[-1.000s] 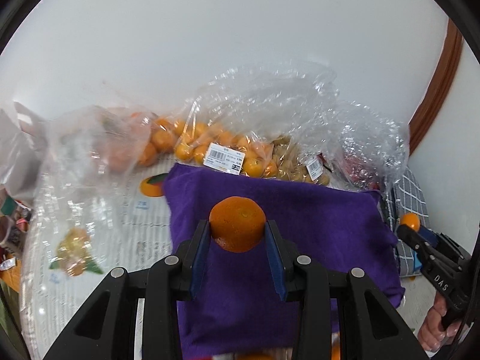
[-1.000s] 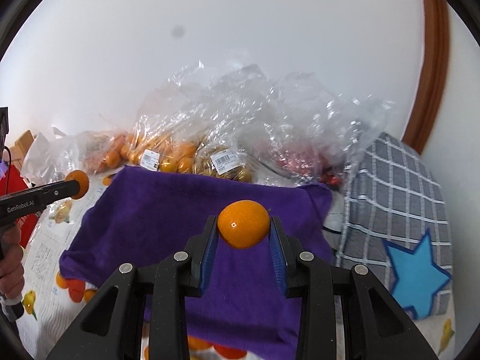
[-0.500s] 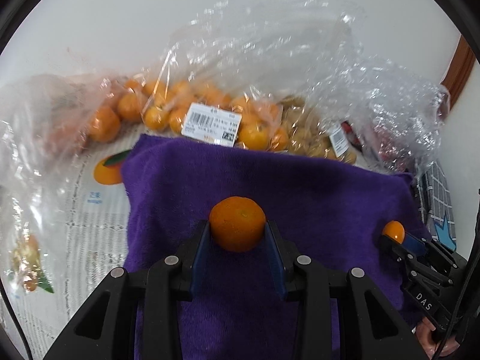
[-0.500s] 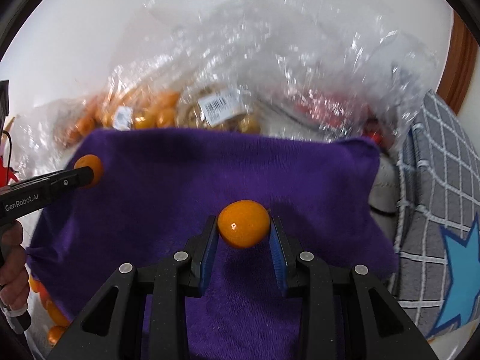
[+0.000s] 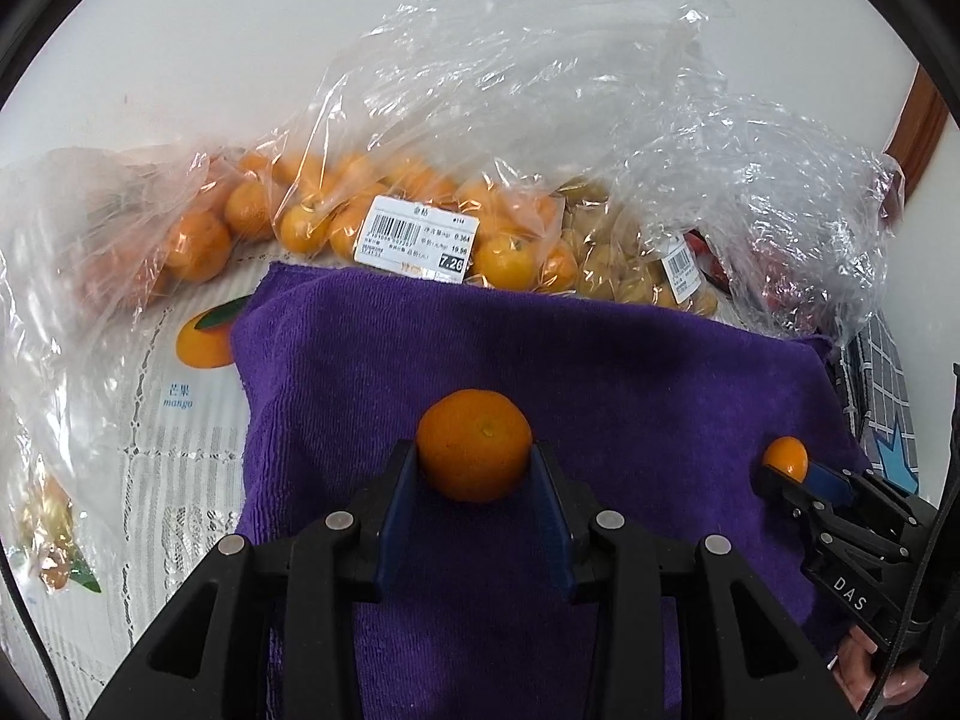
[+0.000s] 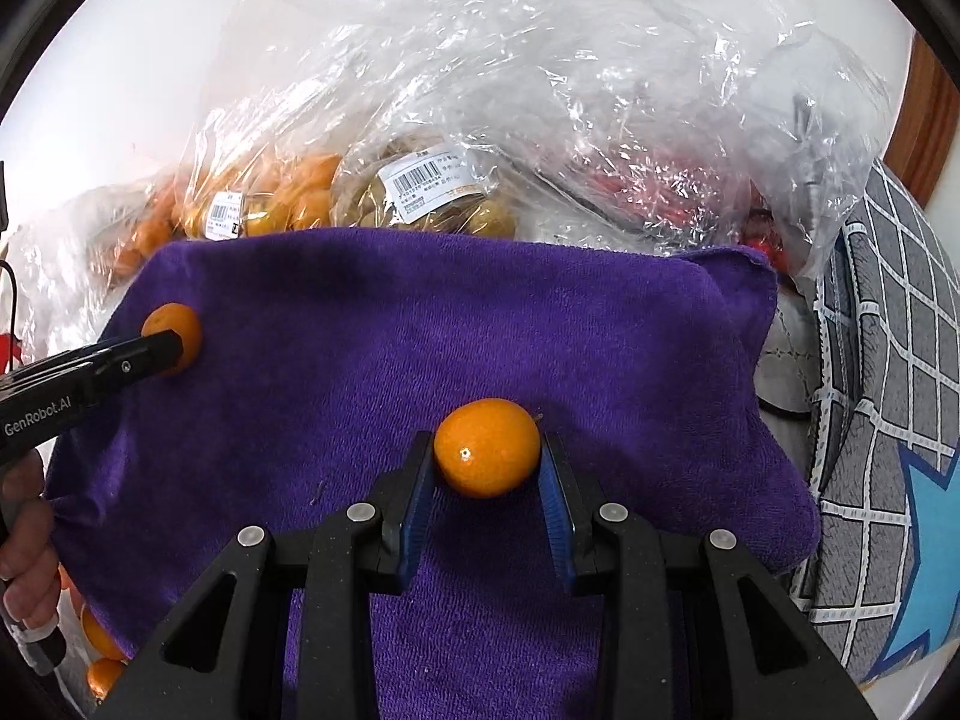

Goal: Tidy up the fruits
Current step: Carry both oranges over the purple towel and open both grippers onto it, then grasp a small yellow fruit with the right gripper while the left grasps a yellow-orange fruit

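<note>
My left gripper (image 5: 474, 474) is shut on a dull orange mandarin (image 5: 474, 453) low over the left part of a purple towel (image 5: 600, 360). My right gripper (image 6: 487, 468) is shut on a glossy small orange (image 6: 486, 447) over the towel's (image 6: 420, 330) right part; whether either fruit touches the cloth I cannot tell. Each gripper shows in the other's view: the right one (image 5: 780, 468) with its orange (image 5: 785, 457), the left one (image 6: 162, 348) with its mandarin (image 6: 174, 327).
Clear plastic bags lie behind the towel: mandarins (image 5: 288, 222), kumquats with a price label (image 5: 504, 252), brownish fruit (image 6: 432, 204), red fruit (image 6: 660, 198). A fruit-print tablecloth (image 5: 150, 420) lies left, a grey checked cushion with a blue star (image 6: 888, 450) right. Loose oranges (image 6: 99, 654) sit beside the towel's near left edge.
Both grippers have moved forward and down toward the towel, each still holding its fruit. The bags now look closer and larger.
</note>
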`<act>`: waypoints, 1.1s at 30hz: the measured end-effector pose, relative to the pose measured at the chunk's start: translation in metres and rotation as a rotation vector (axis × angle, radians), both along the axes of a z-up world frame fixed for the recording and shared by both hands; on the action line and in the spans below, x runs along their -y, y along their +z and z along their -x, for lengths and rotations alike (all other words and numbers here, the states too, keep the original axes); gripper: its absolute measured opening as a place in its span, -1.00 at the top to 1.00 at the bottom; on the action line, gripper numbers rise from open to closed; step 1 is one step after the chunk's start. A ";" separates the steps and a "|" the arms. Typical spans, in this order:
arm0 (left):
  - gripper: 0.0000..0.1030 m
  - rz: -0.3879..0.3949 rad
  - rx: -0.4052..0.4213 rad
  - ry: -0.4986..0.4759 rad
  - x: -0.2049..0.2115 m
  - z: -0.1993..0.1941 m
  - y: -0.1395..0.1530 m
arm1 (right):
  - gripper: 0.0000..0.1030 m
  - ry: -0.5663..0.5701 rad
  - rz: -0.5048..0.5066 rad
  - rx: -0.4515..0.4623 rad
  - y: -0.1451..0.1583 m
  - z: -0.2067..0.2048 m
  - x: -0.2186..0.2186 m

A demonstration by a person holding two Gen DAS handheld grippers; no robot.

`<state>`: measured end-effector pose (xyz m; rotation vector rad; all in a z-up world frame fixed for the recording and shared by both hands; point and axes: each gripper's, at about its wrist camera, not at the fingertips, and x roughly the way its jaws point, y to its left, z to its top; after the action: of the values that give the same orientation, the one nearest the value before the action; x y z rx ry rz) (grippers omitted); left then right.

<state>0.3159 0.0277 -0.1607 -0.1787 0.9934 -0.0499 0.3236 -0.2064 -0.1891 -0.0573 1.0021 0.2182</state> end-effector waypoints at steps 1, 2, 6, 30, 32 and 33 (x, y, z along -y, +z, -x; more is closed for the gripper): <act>0.25 0.001 -0.010 0.000 0.000 0.000 -0.001 | 0.33 0.000 -0.001 -0.003 0.000 0.000 0.000; 0.24 0.006 -0.020 0.001 -0.001 0.001 -0.001 | 0.29 0.002 -0.003 -0.004 0.001 0.001 0.000; 0.08 0.006 -0.017 0.005 -0.002 0.010 0.007 | -0.08 0.005 0.008 0.010 0.008 0.008 -0.001; -0.02 0.006 0.104 0.015 0.003 0.152 0.077 | -0.28 -0.091 -0.040 0.111 0.069 0.159 0.032; -0.01 0.015 0.110 0.019 -0.004 0.165 0.076 | -0.19 -0.093 -0.060 0.088 0.062 0.165 0.034; -0.01 0.023 0.115 0.023 -0.007 0.170 0.075 | -0.10 -0.089 -0.062 0.080 0.058 0.170 0.033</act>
<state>0.1463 0.0349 -0.0858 -0.2057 0.8762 -0.0504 0.1538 -0.2393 -0.1314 0.0348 0.9157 0.1643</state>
